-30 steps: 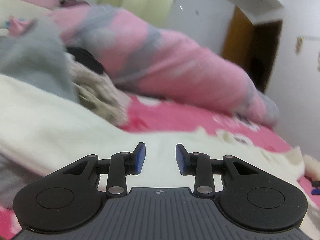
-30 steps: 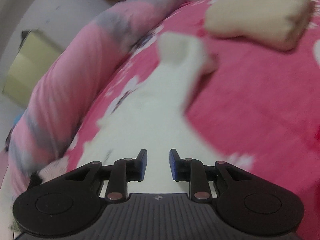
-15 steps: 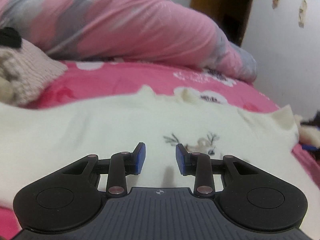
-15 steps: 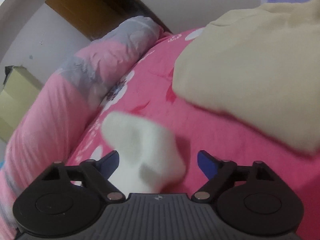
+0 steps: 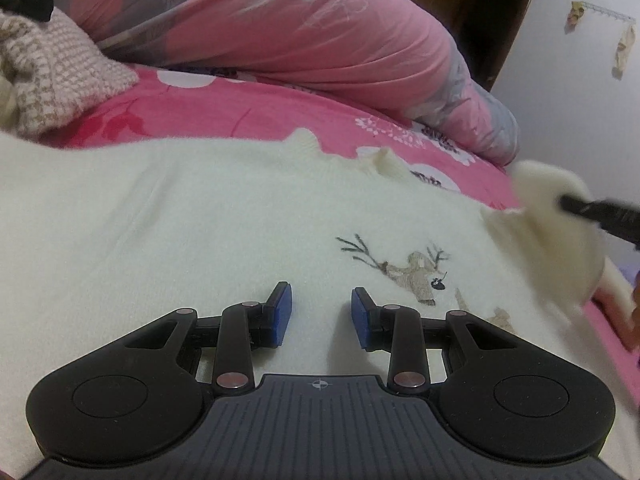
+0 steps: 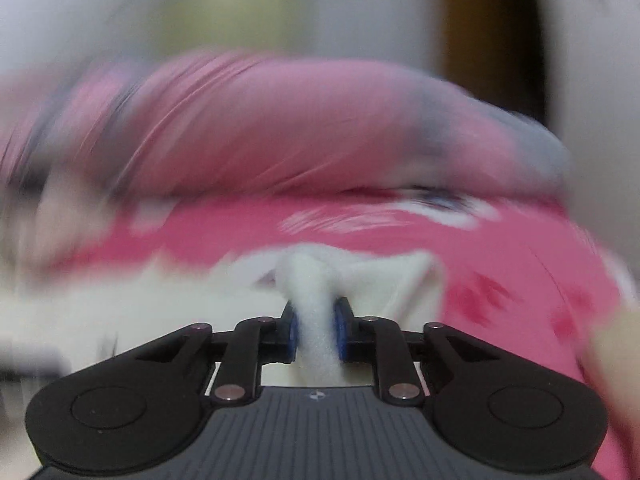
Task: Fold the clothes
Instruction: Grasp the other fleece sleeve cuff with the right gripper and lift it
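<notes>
A fuzzy cream sweater (image 5: 200,216) with an embroidered deer lies flat on the pink bedsheet (image 5: 248,116). The right gripper (image 6: 316,330) is closing, pinching its sleeve (image 6: 316,320); the left gripper (image 5: 320,316) hovers parted, empty.

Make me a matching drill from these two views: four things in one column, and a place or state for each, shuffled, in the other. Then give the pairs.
Things
1. left hand-held gripper
2. right hand-held gripper
3. deer embroidery
4. knit sweater

Places or states
A. stitched on the white sweater
B. closing on a fold of white fabric
C. heaped at far left on the pink sheet
D. nothing between its pads, above the white sweater

Pairs: 1-D, 2-B, 3-A, 4-C
</notes>
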`<state>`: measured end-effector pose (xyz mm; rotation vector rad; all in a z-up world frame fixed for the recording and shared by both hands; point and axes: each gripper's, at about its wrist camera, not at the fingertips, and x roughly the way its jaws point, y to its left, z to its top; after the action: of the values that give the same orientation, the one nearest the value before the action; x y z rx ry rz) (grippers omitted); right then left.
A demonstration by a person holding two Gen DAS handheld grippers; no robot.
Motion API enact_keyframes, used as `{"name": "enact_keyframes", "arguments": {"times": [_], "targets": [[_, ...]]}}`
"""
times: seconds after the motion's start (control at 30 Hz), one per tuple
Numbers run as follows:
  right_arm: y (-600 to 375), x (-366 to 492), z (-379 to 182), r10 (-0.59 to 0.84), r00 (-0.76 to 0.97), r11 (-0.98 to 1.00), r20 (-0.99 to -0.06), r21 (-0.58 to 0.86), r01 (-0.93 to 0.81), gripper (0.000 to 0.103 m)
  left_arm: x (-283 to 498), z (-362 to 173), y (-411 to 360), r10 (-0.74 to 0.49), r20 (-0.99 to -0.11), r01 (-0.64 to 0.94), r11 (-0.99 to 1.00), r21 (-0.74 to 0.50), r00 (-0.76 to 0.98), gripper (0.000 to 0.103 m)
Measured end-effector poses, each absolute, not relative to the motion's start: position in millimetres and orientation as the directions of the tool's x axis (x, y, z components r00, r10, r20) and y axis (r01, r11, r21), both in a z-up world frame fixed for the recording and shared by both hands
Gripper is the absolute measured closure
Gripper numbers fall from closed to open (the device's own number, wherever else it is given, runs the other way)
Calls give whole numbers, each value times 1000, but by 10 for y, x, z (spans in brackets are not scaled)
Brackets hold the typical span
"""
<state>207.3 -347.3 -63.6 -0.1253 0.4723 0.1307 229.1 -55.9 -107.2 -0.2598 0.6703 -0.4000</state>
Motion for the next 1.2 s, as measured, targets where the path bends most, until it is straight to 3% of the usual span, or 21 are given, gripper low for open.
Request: {"name": "enact_keyframes", "arguments": {"times": [0.07,0.13,0.2,0.3,0.37,0.5,0.6,0.83,0.9,0.97,1.03,1.2], "targets": [[-2936,2092,-866,84,849,911,-522,-305,-278,59,2293,-1075,-553,-441,-547,273,891,-364,712,70],[-2656,2049,-1049,94,823,848,-561,-388,-361,45,2290,-1075,-557,-440,-547,273,891,-362,712,70],[-2529,1912,-1111,64,845,797,-531,-482,-363,43,2287,-1076,-558,-440,-546,272,891,-363,713,70],[-2599,1721,-935,104,865,803,-490,-472,-364,37,2288,-1081,-546,-445,-543,270,887,-374,712,70],[-2843,1650,-729,171,866,868,-470,-343,-358,26,2291,-1087,-534,-450,-540,269,884,-382,711,70],[-3544,1720,-362,239,876,969,-420,38,-246,25,2289,-1092,-527,-453,-538,268,882,-388,711,70],[-4141,2060,-291,230,880,935,-415,344,-83,25,2290,-1095,-528,-452,-539,268,882,-387,711,70],[-4995,3127,-792,292,781,619,-552,731,285,24,2296,-1111,-499,-463,-530,265,873,-408,710,70],[-4987,3265,-900,330,757,590,-564,749,301,28,2298,-1123,-486,-469,-527,264,869,-419,709,70],[-4868,3324,-910,334,745,631,-578,724,279,46,2302,-1128,-477,-474,-524,263,865,-427,708,70],[-4646,3267,-771,306,762,722,-571,661,205,53,2304,-1131,-470,-477,-522,262,862,-433,707,70],[-3932,2850,-450,278,811,926,-515,368,-84,60,2305,-1136,-451,-484,-517,261,856,-446,706,70]]}}
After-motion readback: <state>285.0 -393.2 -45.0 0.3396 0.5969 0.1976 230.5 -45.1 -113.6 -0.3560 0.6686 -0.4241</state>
